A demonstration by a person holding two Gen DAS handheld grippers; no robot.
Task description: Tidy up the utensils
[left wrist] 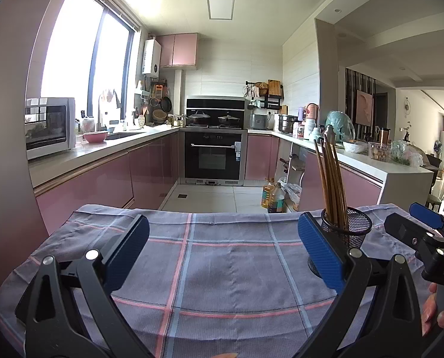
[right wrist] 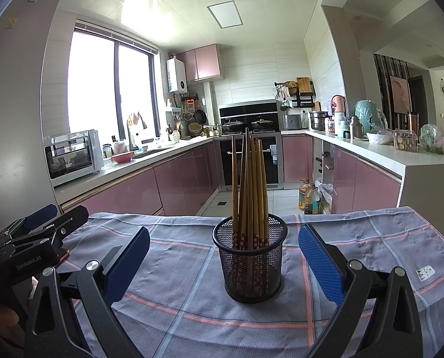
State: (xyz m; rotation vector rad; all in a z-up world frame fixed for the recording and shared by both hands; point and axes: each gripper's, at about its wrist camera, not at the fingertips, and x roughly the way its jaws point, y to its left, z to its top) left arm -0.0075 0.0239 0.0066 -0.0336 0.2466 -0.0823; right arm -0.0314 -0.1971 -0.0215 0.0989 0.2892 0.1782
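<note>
- The chopsticks all stand upright in the mesh cup on the cloth-covered worktop.
- Left claw and right claw both gape wide, empty.
- Sorting looks finished; no loose utensil shows, so pulling back would suit.
- The left claw's body reads "GenRobot.AI".

Left wrist view low over the plaid cloth on the table, facing the kitchen, mesh chopstick holder at right, right wrist view equally low, holder centred and close, both share cloth, holder, oven.
</note>
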